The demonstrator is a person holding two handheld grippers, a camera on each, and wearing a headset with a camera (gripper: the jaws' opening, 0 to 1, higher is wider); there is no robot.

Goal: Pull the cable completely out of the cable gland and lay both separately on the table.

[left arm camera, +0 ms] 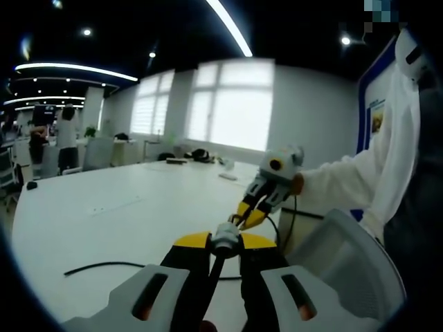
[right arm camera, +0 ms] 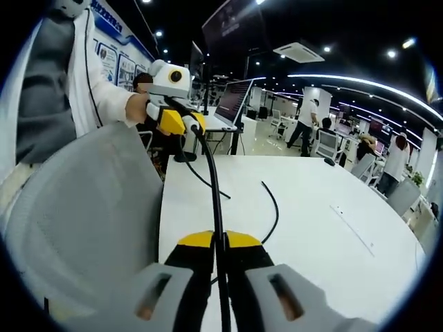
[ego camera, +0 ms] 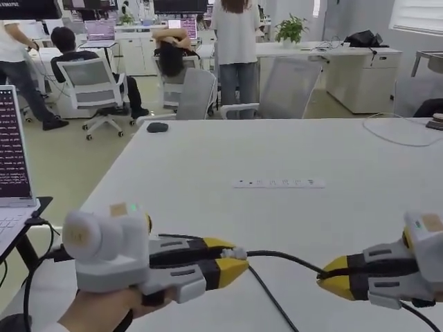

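White office table (ego camera: 291, 152) is stretching away beneath both grippers. I'm gripping the cable gland (ego camera: 234, 253) in the left gripper (ego camera: 239, 261), jaws closed down around it. I'm pinching the black cable (ego camera: 284, 257) in the right gripper (ego camera: 322, 279), jaws shut tight. In the head view the gland is pointing toward 3 o'clock, and the cable's long axis is running 9-to-3 between the tips. By my judgement, the right gripper should be drawing toward 3 o'clock.

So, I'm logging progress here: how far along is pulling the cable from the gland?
Nothing looks finished. The black cable runs into the small grey cable gland, clamped by the left gripper; the right gripper is shut on the cable. Left: pull it free, then lay both separately on the white table.
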